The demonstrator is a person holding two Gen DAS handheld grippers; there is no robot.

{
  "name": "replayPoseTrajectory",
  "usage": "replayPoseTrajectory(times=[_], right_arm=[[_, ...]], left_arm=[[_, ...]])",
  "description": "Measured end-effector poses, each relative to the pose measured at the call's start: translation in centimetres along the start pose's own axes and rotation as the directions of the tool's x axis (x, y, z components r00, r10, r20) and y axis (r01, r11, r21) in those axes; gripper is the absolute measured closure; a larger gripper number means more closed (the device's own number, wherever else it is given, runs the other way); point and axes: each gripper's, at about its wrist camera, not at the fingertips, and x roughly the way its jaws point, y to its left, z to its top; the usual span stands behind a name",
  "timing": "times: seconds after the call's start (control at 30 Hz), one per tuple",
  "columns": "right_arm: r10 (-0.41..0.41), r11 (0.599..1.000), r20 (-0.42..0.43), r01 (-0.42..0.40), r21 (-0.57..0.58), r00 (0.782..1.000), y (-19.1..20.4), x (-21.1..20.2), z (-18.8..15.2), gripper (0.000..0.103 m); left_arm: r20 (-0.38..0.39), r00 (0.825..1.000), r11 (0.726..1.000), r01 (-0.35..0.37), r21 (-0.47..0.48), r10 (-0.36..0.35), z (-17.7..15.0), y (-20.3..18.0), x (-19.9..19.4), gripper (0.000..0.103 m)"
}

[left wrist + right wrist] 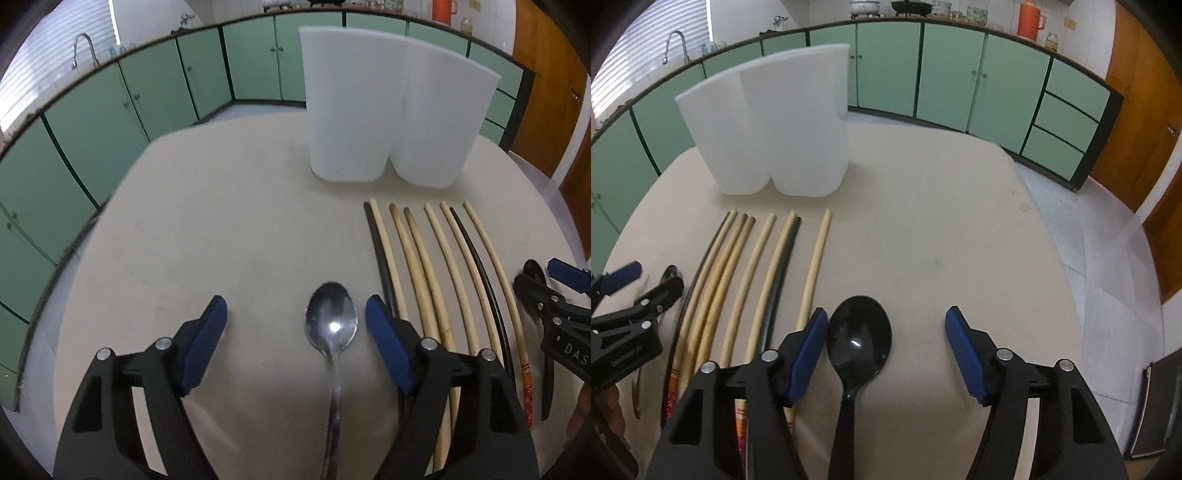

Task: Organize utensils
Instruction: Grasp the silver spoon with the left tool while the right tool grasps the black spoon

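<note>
Both grippers are lowered over the round beige table (221, 221), each lined up on a spoon. The left gripper (295, 321) stands with its jaws apart and the metal spoon (331, 325) lying between the blue pads; neither pad touches it, so nothing is gripped. The spoon sits nearer the right-hand pad, bowl pointing toward the far edge, handle running back under the gripper. The right gripper (886, 332) is likewise open around the black spoon (860, 336), whose bowl lies just beside the left-hand pad, apart from the other; no grip there either. Between the two spoons a row of chopsticks (436, 266) lies side by side, mostly pale wood with two dark ones, tips aimed at the white two-compartment holder (388, 110) standing upright toward the far edge. The layout appears deliberate: utensils are laid parallel and handle-first toward the person so each can be straddled lengthwise and carried forward to the holder. Judgement: the step in hand is the pickup of both spoons; the off-centre bowls may slide sideways when the pads close. The holder's contents cannot be seen.
</note>
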Motion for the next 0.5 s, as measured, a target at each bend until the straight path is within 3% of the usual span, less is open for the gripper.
replayPoseTrajectory(times=[0.13, 0.17, 0.27, 0.33, 0.43, 0.5], right_arm=[[0.0, 1.0, 0.005, 0.0, -0.004, 1.0, 0.2, 0.2, 0.1, 0.039], [0.007, 1.0, 0.005, -0.007, -0.004, 1.0, 0.3, 0.1, 0.0, 0.043], [0.024, 0.999, 0.008, -0.024, -0.025, 1.0, 0.9, -0.5, -0.3, 0.059], [0.041, 0.999, 0.008, -0.041, -0.028, 0.999, 1.1, -0.7, -0.3, 0.068], [0.055, 0.998, 0.014, -0.055, -0.026, 0.998, 0.9, -1.0, -0.4, 0.068], [0.07, 0.997, 0.03, -0.069, -0.024, 0.997, 0.7, -1.4, -0.5, 0.068]], left_arm=[[0.003, 1.0, 1.0, 0.015, -0.008, -0.015, -0.1, 0.1, 0.1, 0.029], [0.0, 1.0, 0.999, 0.028, -0.016, -0.028, -0.1, 0.4, 0.2, 0.03], [0.0, 0.999, 0.999, 0.051, -0.011, -0.051, 0.2, 0.7, 0.1, 0.042], [0.006, 0.998, 0.998, 0.061, -0.001, -0.061, 0.2, 0.3, 0.0, 0.056], [0.016, 0.997, 0.997, 0.079, 0.0, -0.078, 0.0, 0.1, -0.3, 0.076], [0.019, 0.995, 0.995, 0.095, -0.009, -0.094, -0.2, 0.3, -0.5, 0.076]])
